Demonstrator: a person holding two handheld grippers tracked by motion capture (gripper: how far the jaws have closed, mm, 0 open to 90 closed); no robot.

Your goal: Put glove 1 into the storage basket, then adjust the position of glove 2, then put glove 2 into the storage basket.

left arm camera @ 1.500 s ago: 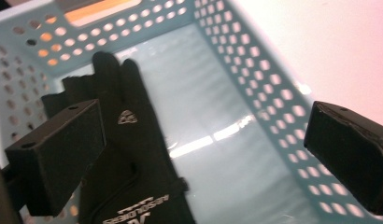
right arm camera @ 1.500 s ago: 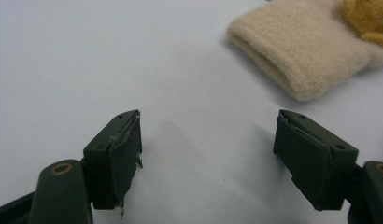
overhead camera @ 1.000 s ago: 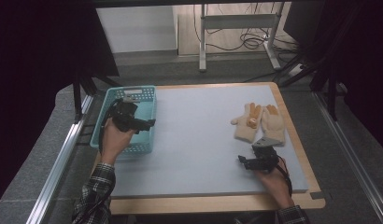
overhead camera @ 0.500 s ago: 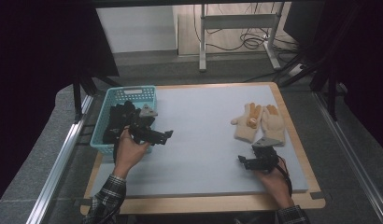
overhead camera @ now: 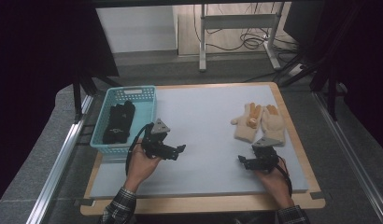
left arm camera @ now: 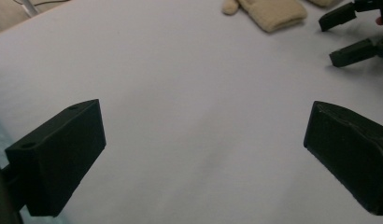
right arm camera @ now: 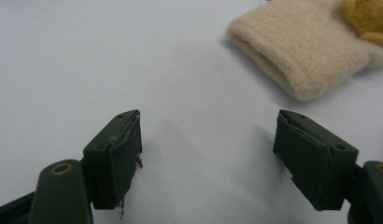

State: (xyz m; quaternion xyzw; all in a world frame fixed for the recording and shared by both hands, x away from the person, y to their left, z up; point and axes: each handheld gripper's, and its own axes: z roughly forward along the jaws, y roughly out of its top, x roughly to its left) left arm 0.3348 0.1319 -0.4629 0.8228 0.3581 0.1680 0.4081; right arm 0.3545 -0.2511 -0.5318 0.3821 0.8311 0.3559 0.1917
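A pair of cream gloves [overhead camera: 259,123] with orange patches lies on the pale mat at the right; its knitted cuff [right arm camera: 297,60] shows in the right gripper view and its edge [left arm camera: 273,11] in the left gripper view. Dark gloves [overhead camera: 118,122] lie inside the teal basket [overhead camera: 150,100] at the left. My left gripper [overhead camera: 180,150] hovers open over the mat just right of the basket, nothing between its jaws. My right gripper [overhead camera: 242,162] rests low near the front right, open and empty, its jaws pointing left, just in front of the cream gloves.
The pale mat [overhead camera: 203,116] covers a wooden table [overhead camera: 292,205]. Metal rails run along both sides. A metal stand and cables sit on the floor beyond the table.
My left gripper has come away from the basket, moving right and toward the front over the mat. The dark gloves now lie uncovered in the basket. The right gripper has kept still.
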